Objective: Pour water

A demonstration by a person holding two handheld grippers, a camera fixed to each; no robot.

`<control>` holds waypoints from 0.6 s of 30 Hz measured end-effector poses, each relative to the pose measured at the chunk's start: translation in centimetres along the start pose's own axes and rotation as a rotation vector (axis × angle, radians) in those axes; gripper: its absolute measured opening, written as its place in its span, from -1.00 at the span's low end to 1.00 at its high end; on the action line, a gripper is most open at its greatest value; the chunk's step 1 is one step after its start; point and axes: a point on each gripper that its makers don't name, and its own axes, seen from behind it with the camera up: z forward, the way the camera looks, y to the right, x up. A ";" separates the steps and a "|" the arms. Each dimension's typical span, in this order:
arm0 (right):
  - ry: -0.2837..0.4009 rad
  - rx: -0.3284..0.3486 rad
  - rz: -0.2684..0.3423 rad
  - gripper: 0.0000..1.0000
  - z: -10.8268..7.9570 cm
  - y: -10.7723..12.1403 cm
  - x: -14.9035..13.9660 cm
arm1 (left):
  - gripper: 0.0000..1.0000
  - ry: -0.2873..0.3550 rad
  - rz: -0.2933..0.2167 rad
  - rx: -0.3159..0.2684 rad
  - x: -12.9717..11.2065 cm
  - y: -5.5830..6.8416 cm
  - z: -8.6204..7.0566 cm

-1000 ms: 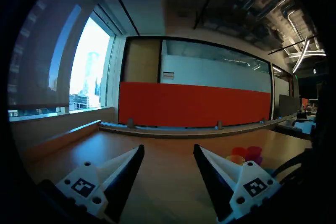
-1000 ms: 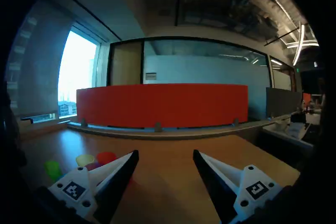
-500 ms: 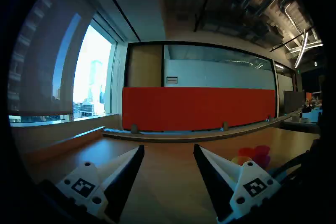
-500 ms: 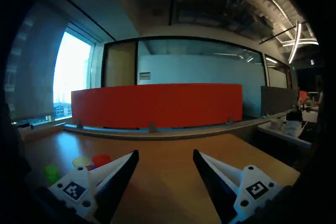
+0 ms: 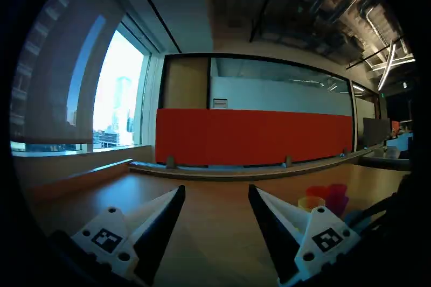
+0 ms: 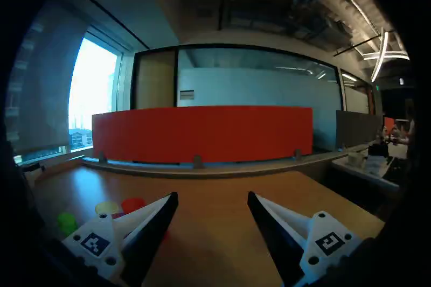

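The left gripper (image 5: 215,188) is held with its fingers spread apart, nothing between them, and the right gripper (image 6: 211,195) likewise. Small coloured plastic cups (image 5: 326,196) in yellow, red and magenta are clustered upright on the brown wooden desk (image 5: 215,244), well short of its far edge, where an orange-red partition panel (image 5: 253,136) is mounted.
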 end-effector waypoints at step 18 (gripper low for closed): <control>-0.007 -0.019 -0.031 1.00 -0.1 0.4 0.1 | 0.72 -0.038 0.022 0.015 -2.9 -0.7 0.2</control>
